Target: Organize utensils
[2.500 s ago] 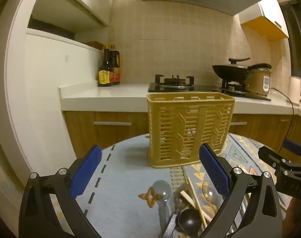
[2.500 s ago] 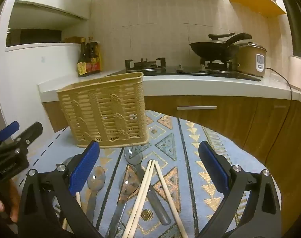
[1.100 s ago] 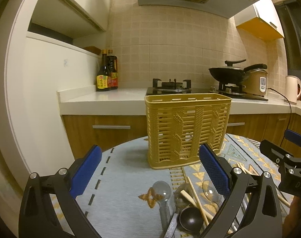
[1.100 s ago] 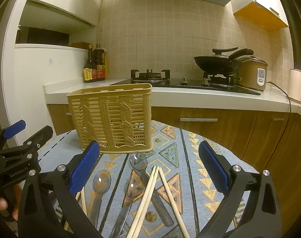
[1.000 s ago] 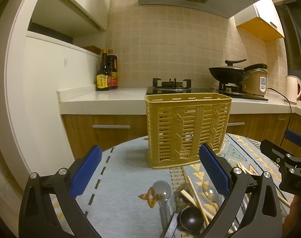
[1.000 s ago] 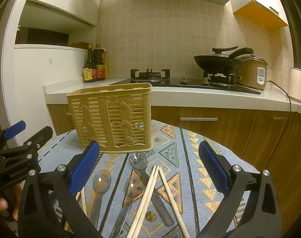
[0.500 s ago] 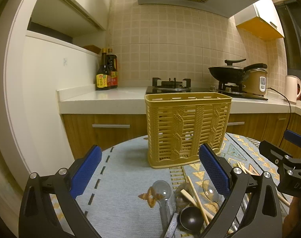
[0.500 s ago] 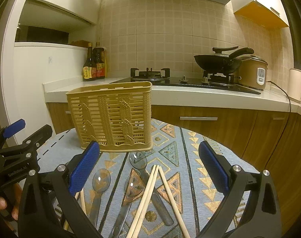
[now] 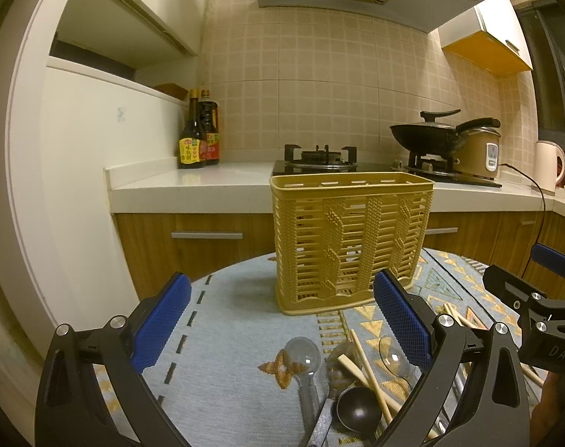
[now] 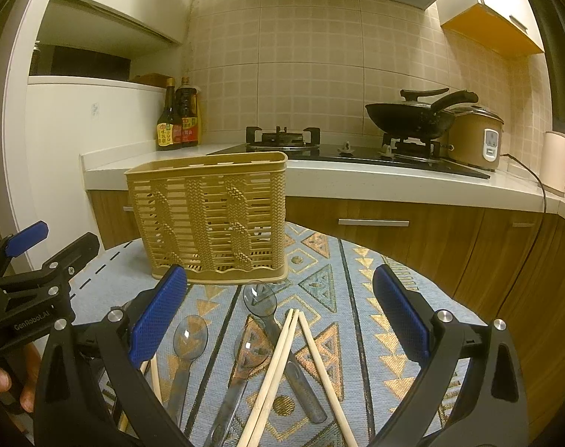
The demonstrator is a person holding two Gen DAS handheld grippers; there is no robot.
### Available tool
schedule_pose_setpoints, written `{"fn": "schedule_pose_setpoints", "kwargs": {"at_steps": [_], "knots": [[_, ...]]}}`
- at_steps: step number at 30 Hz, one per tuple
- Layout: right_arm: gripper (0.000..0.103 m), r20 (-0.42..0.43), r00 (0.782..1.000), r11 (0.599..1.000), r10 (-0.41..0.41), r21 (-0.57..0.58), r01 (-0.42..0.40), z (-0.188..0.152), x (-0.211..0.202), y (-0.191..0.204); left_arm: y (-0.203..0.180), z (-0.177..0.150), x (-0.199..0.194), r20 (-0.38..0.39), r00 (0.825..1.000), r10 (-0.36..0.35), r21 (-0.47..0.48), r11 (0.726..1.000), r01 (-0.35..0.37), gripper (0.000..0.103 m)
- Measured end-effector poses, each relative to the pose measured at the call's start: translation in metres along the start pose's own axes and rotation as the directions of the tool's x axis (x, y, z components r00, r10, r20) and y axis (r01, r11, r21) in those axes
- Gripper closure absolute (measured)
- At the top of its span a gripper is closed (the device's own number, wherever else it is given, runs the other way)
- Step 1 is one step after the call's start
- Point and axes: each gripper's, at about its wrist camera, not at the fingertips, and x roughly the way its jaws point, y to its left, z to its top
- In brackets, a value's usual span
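A tan plastic utensil basket [image 9: 351, 242], moulded to look woven with slatted sides and braided ribs, stands upright on a round table covered by a pale blue cloth [image 10: 342, 260] patterned with gold triangles. Its open top is rectangular, and through the slats nothing shows inside.

In front of the basket the utensils lie loose on the cloth: clear, smoky plastic spoons [image 10: 190, 335] with rounded bowls, a small dark ladle [image 9: 358, 408] with a glossy bowl, and pale wooden chopsticks [image 10: 282, 354], slim and straight, crossing over the spoon handles (a bit of a jumble).

The left gripper [image 9: 282, 320] hovers above the near-left part of the table, its black arms spread wide and the blue, cross-hatched rubber pads [image 9: 159, 320] well apart, holding nothing. The right gripper [image 10: 278, 316] hangs over the chopsticks and spoons, likewise gaping, pads clear of everything below. A hand [image 10: 10, 380] grips the left tool's handle at the edge of the right wrist view.

Behind, a white stone-like counter [image 10: 375, 178] carries a gas hob, a black lidded wok [image 10: 412, 117] and two dark sauce bottles [image 9: 198, 138].
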Motion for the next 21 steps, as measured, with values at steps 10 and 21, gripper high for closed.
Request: {"fn": "schedule_pose_setpoints", "kwargs": {"at_steps": [10, 21], "knots": [[0.008, -0.005, 1.0, 1.0, -0.008, -0.013, 0.008, -0.001, 0.001, 0.002, -0.002, -0.001, 0.0, 0.0, 1.0, -0.002, 0.001, 1.0, 0.002, 0.007], [0.008, -0.018, 0.999, 0.999, -0.047, -0.024, 0.047, 0.002, 0.002, 0.001, 0.019, 0.011, -0.002, 0.008, 0.999, -0.036, -0.036, 0.999, 0.036, 0.008]]}}
